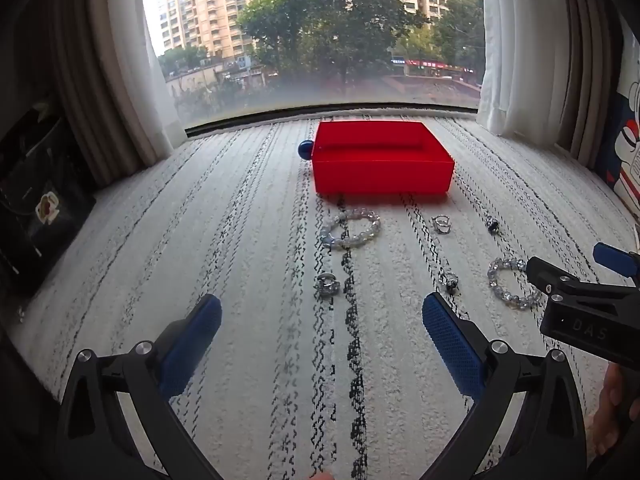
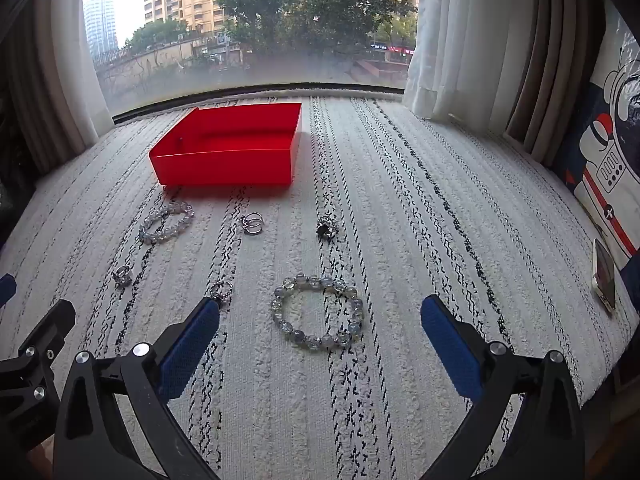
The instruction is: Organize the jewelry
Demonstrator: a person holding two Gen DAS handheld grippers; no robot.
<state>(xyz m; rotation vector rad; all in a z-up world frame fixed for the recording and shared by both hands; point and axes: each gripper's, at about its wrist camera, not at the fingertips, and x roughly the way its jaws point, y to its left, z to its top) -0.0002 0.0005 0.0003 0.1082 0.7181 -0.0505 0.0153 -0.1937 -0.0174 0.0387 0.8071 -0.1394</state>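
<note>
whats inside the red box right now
Nothing shows inside the red box: only bare red floor and inner walls. Its near wall hides the front strip of the floor in both views. All jewelry, such as the near bead bracelet, lies outside on the rug.

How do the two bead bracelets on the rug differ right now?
The near bracelet lies straight ahead of the open right gripper; the far bracelet lies just in front of the red box. The near one forms a rounder loop, while the far one looks more stretched into an oval. Both are strings of clear, greyish beads, lying flat on the rug, untouched and outside the box.
</note>
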